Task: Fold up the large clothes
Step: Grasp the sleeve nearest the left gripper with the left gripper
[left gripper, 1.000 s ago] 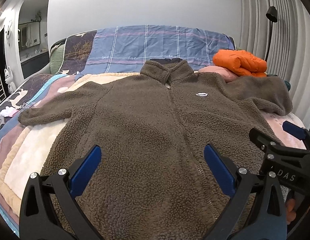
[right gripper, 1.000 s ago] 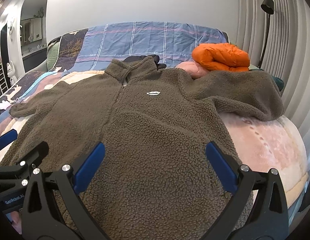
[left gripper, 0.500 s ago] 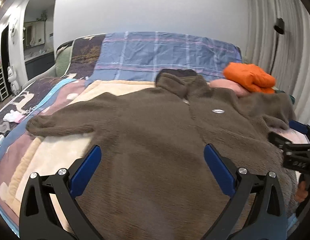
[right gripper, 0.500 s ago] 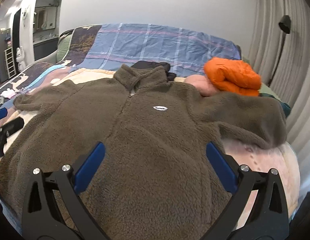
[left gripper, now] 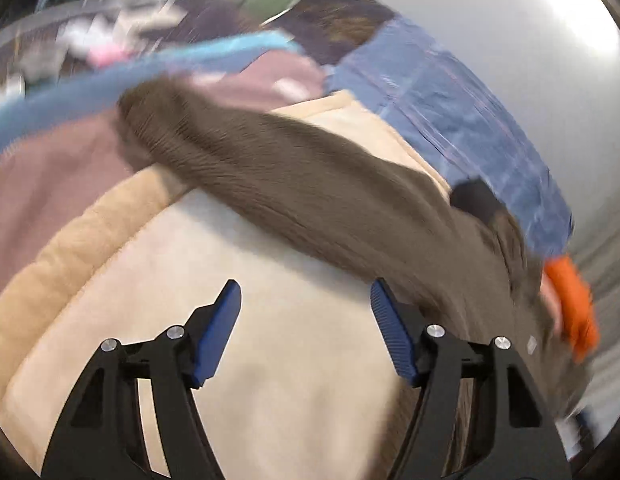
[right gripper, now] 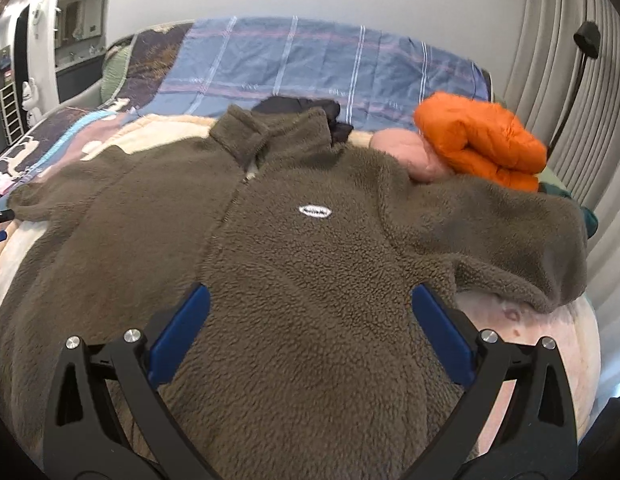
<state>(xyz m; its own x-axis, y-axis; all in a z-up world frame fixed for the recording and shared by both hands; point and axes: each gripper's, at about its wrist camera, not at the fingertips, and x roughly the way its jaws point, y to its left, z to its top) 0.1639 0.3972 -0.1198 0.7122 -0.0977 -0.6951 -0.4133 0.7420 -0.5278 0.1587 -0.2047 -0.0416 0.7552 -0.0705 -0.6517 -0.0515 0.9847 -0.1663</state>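
Brown fleece jacket (right gripper: 310, 264) spread flat on a bed
Left gripper (left gripper: 305, 328) closing on nothing over cream blanket (left gripper: 269, 360); right gripper (right gripper: 310, 328) gapes wide above the jacket

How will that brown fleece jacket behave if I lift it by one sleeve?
The fleece jacket will probably flop and drape: it lies limp over the bed's curve. Its thick pile suggests bulk and easy grip. The sleeve likely drags the body along.
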